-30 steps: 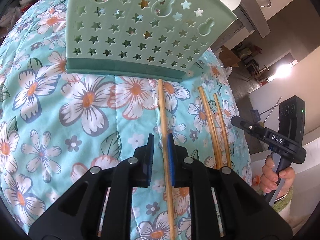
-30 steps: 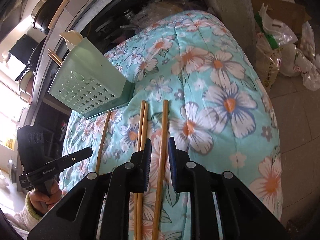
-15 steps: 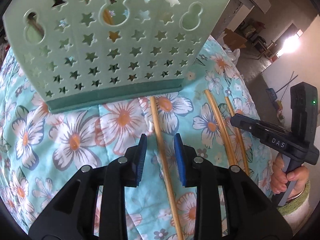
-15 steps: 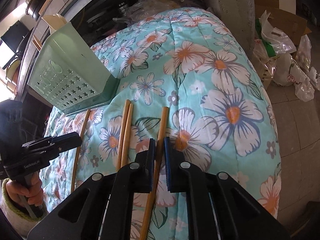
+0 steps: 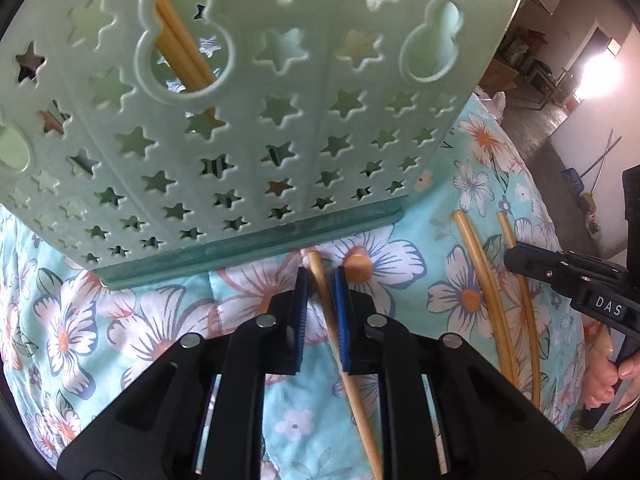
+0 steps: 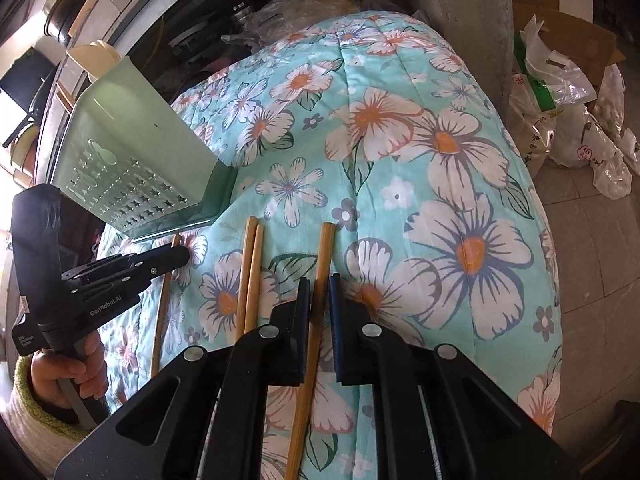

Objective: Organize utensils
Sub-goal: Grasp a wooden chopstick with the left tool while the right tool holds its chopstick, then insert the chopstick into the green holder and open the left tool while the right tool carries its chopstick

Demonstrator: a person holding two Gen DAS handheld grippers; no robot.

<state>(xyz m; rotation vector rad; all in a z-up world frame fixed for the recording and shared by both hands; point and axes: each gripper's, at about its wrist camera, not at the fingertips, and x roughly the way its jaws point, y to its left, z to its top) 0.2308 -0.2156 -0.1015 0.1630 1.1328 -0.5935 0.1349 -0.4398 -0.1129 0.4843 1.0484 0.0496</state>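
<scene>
Left hand-held gripper [image 5: 320, 280] straddles one chopstick [image 5: 326, 292] unclenched beside the holder [image 5: 248, 128], right hand-held gripper [image 6: 319, 288] likewise around another chopstick [image 6: 322, 264], both seemingly aligned for pickup

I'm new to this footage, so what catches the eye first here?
The mint green basket with star cutouts fills the left view, chopsticks inside it. Four loose chopsticks lie on the flowered quilt, the left gripper and right gripper each straddling one.
</scene>
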